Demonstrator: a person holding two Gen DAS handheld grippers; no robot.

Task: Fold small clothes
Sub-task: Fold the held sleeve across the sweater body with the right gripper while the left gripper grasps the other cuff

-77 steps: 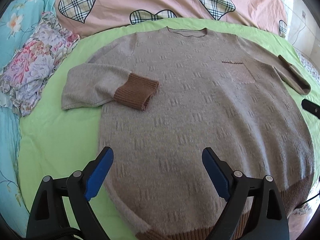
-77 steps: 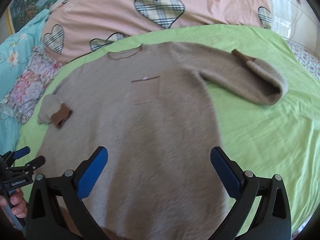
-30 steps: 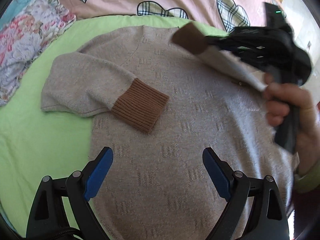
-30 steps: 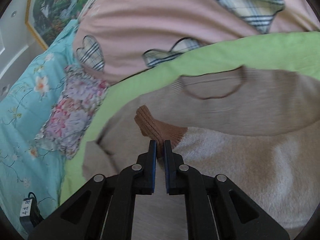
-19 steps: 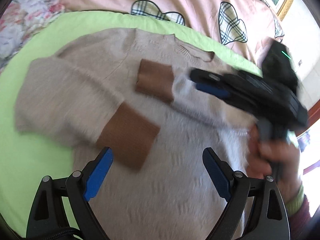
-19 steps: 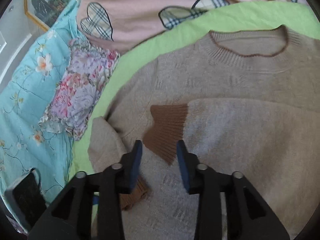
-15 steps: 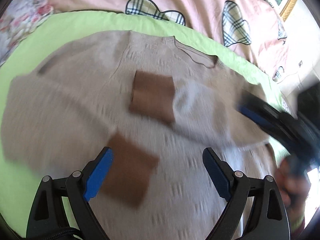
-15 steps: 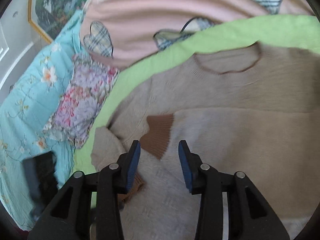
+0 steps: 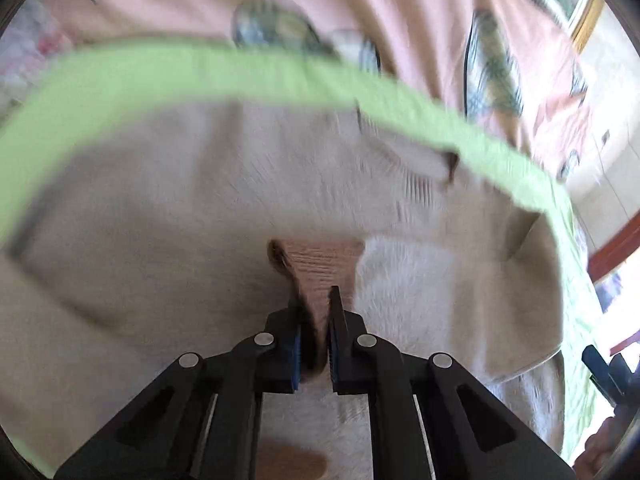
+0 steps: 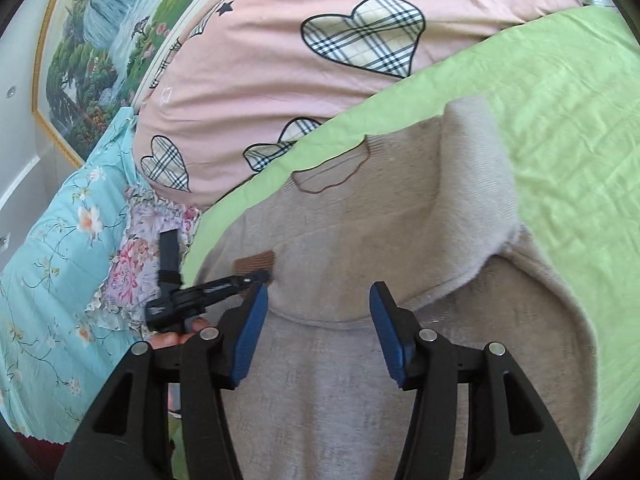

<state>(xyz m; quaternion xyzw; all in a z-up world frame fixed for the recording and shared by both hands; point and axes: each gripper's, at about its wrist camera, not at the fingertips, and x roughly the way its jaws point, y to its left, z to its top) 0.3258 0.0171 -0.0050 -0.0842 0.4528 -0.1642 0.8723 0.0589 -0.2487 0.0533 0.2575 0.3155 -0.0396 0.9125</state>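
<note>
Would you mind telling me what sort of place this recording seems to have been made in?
Most likely a bedroom at home. A beige sweater lies spread on a bed with a green sheet, a pink duvet with plaid hearts is bunched behind it, and a framed landscape painting hangs on the wall.

Sweater lies on bed sheet, quilt behind, pillow to its left; one sleeve folded across sweater's chest, painting beyond pillow.

I see the beige sweater flat mid-bed, sleeves folded across its chest, one brown cuff pinched.
</note>
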